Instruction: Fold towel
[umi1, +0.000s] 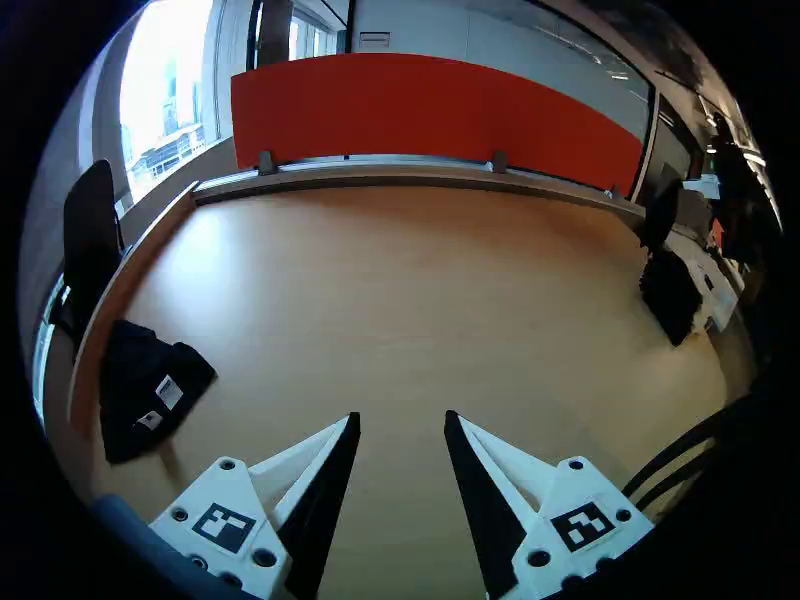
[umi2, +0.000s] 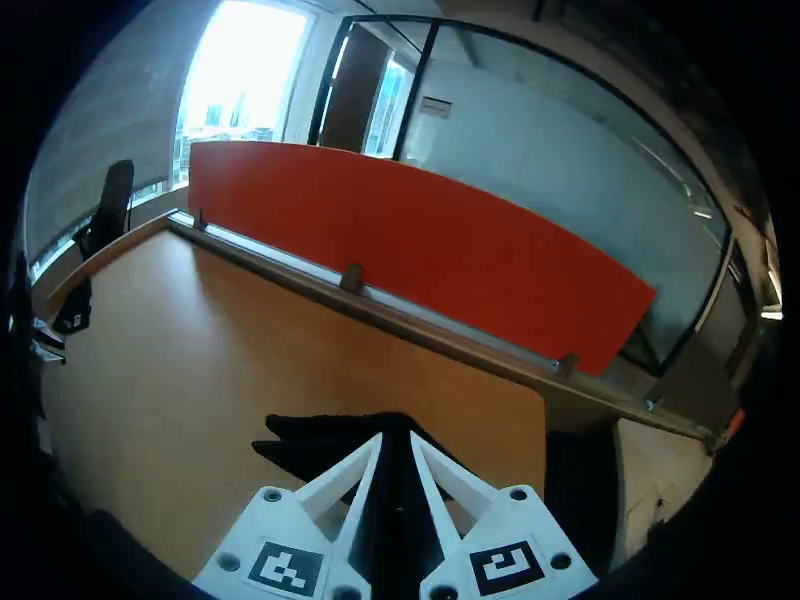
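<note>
A black towel (umi2: 320, 440) lies on the wooden desk (umi2: 200, 360) near its right end. My right gripper (umi2: 395, 440) sits over it with its fingers drawn together, and the dark cloth is pinched at the tips. My left gripper (umi1: 400, 420) hovers open above bare desk (umi1: 400, 290) with nothing between its fingers. In the left gripper view, a folded black cloth (umi1: 145, 385) with white tags rests at the near left edge. Another black cloth (umi1: 668, 290) shows at the desk's far right edge.
An orange divider panel (umi1: 430, 110) (umi2: 400, 240) runs along the back of the desk. A black office chair (umi1: 90, 235) stands to the left by the window. A second desk with clutter (umi1: 715, 265) lies beyond the right edge.
</note>
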